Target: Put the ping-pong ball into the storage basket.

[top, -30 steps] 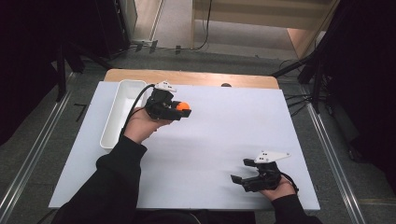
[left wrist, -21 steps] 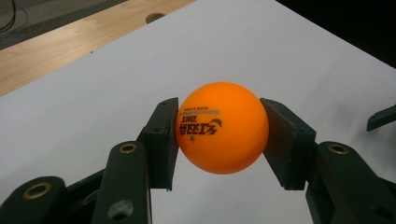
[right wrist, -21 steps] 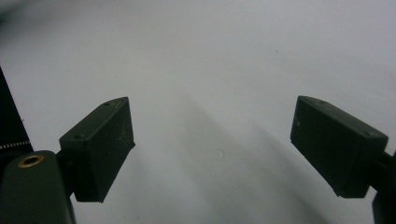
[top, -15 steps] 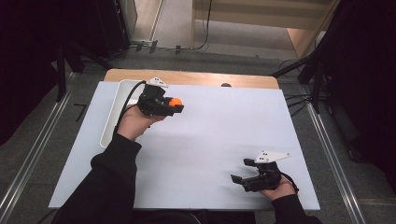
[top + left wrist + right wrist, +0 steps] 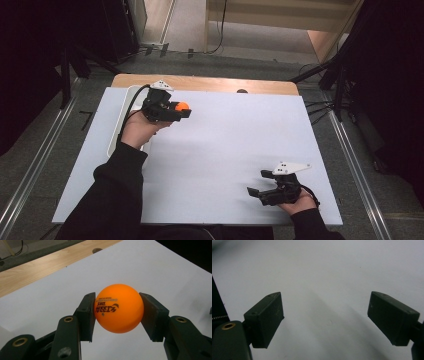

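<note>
An orange ping-pong ball (image 5: 117, 308) with dark print is pinched between the two black pads of my left gripper (image 5: 117, 312). In the high view that left gripper (image 5: 181, 110) holds the orange ball (image 5: 182, 106) above the back left of the white table sheet (image 5: 235, 145), beside a white tray (image 5: 116, 135). My right gripper (image 5: 256, 191) rests near the front right of the sheet. Its jaws stand wide apart in the right gripper view (image 5: 325, 320), with only bare white sheet between them.
A wooden strip (image 5: 210, 84) runs along the far edge of the table, with a small dark hole (image 5: 242, 91) in it. Metal rails and dark stands flank the table on the floor.
My left gripper has carried the orange ball leftward and a little toward the far edge, closer to the white tray. The right gripper has stayed where it was.
</note>
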Tool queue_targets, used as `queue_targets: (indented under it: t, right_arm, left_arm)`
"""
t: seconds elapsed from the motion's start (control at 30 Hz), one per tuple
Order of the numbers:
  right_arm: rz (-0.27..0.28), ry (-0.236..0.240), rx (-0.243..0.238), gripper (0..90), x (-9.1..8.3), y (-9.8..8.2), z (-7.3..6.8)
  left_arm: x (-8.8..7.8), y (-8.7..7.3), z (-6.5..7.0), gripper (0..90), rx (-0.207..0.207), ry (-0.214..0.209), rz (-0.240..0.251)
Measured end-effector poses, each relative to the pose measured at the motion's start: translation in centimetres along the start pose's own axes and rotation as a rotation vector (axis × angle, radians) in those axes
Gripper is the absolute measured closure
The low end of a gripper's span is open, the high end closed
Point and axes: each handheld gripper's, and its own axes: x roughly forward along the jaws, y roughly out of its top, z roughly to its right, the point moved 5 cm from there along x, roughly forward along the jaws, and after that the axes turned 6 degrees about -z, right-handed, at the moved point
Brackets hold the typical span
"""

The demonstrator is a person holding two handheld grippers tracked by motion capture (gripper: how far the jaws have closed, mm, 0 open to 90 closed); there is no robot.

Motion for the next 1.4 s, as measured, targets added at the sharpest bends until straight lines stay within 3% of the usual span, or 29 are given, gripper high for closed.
queue_targets:
  t: [1.1,1.4]
  right_arm:
    - [-0.007,0.002,-0.004,11.9,0.1,0.0,-0.1]
    - [-0.007,0.002,-0.005,11.9,0.2,0.0,-0.1]
  left_arm:
    - [-1.6,-0.8,-3.4,50.3,-0.045,0.106,0.006]
    - [-2.2,-1.1,-4.4,50.3,-0.081,0.143,0.016]
